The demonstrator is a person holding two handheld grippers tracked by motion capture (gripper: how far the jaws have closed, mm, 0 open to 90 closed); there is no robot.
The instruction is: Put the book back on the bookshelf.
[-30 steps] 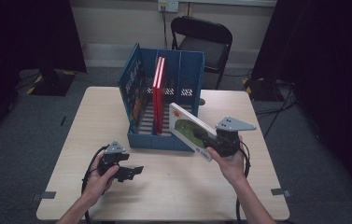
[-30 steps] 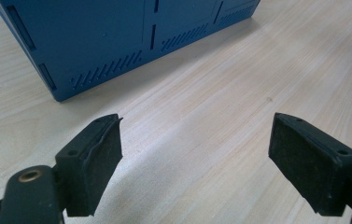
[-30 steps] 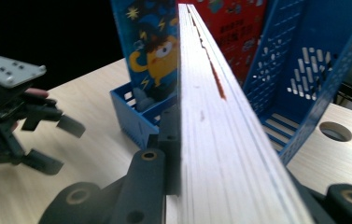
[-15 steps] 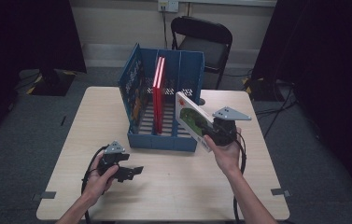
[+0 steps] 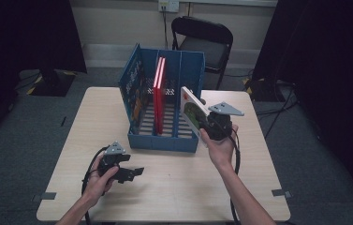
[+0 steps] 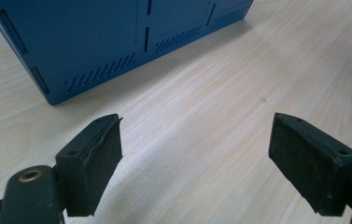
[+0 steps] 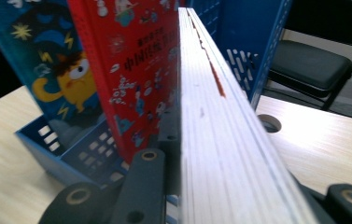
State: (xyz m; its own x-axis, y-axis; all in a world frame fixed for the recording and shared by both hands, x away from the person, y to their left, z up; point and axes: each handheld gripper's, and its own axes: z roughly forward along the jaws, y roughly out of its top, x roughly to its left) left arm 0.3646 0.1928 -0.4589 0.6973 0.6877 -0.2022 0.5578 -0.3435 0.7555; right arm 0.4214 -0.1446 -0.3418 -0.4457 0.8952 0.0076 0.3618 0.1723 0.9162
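The table lay under both grippers, a pale wood top, with a black folding chair standing beyond its far edge, well past the right gripper. The blue file rack stood on the table just to the left of the right gripper and ahead of the left one; in the left gripper view its solid blue wall rose a little beyond the jaws. Inside the rack, a blue picture book leaned against the compartment farthest from the right gripper, and a red book stood upright in the middle one, nearer to that gripper; the right gripper view showed the red cover close along the left of the jaws. The white book was tilted in the air beside the rack's rightmost compartment, its lower end at the right gripper and its upper end slanting up and away toward the rack. The right gripper's jaws were clamped on this book, whose page edge ran straight out from between them. The left gripper rested low over the table, near the rack's front, its jaws standing wide apart with nothing but bare wood between them.
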